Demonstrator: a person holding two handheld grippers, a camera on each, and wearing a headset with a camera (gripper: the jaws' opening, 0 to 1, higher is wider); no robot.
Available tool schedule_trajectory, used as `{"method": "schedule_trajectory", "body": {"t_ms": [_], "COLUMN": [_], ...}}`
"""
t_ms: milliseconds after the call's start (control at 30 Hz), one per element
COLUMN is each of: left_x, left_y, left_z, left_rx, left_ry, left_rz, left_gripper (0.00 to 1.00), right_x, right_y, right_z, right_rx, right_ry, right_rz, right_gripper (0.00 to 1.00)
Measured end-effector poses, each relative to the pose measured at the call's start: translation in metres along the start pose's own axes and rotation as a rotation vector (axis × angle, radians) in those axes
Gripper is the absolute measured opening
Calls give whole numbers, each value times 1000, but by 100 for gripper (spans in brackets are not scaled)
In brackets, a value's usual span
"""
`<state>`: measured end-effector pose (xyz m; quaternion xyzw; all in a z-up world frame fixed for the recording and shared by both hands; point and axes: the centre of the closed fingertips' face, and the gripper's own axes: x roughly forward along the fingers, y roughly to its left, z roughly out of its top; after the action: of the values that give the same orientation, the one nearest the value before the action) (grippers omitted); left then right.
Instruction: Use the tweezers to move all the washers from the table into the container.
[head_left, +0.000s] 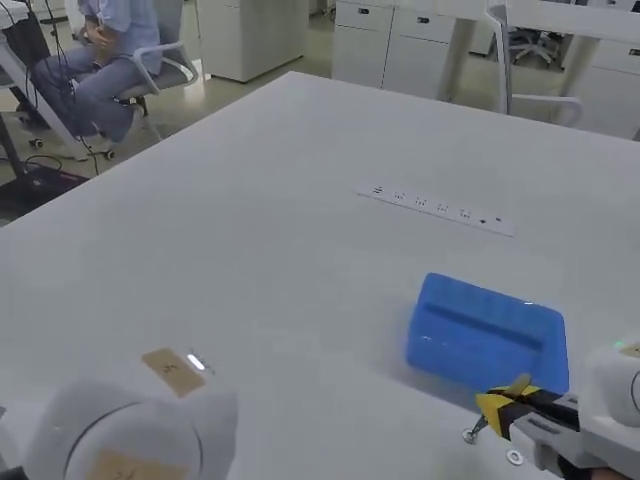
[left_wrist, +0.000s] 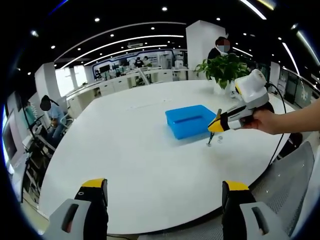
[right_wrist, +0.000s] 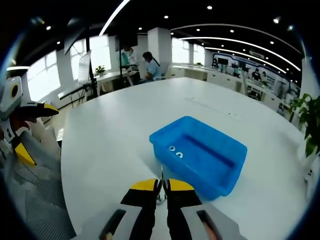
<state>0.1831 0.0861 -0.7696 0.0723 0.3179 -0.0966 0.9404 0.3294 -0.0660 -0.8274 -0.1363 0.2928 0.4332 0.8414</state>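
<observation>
Yellow-tipped right tongs (right_wrist: 161, 185) are pressed nearly together on the tweezers (right_wrist: 161, 196), whose thin shaft runs out between the jaws and down to the desk (head_left: 300, 250). In the head view the tips meet the desk with a washer (head_left: 514, 458) lying just beside them, nearer the person. Whether another sits pinched at the tips themselves is too small to tell. Just beyond stands the blue container (right_wrist: 192, 167), and two washers (right_wrist: 172, 148) lie inside it close to the near wall. So the job looks partway done, and the step in hand reads as a pick-up. The tips need to straddle a washer's rim and squeeze without skating it across the smooth top. They must then lift clear of the near wall before letting go over the container. A flat ring on a slick desk is likely to slide or flip if the tips come in too shallow. As for pose, the left gripper view shows a hand (left_wrist: 267, 120) holding the right tongs out from the side, pitched forward and down so the tweezers stand steeply over the desk. Left tongs (left_wrist: 162, 187) are spread wide with nothing between them, held back off the near edge of the desk, well apart from the work.
</observation>
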Motion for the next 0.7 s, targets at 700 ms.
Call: {"method": "schedule_trajectory", "body": {"t_ms": [700], "left_x": [-1], "left_y": [-2], "left_z": [3], "left_rx": [6], "left_ry": [-16], "left_rz": [2], "left_gripper": [97], "right_x": [-5], "right_y": [10], "right_z": [0], "right_rx": [-16], "right_ry": [-5], "right_rz": [-22], "right_gripper": [1]}}
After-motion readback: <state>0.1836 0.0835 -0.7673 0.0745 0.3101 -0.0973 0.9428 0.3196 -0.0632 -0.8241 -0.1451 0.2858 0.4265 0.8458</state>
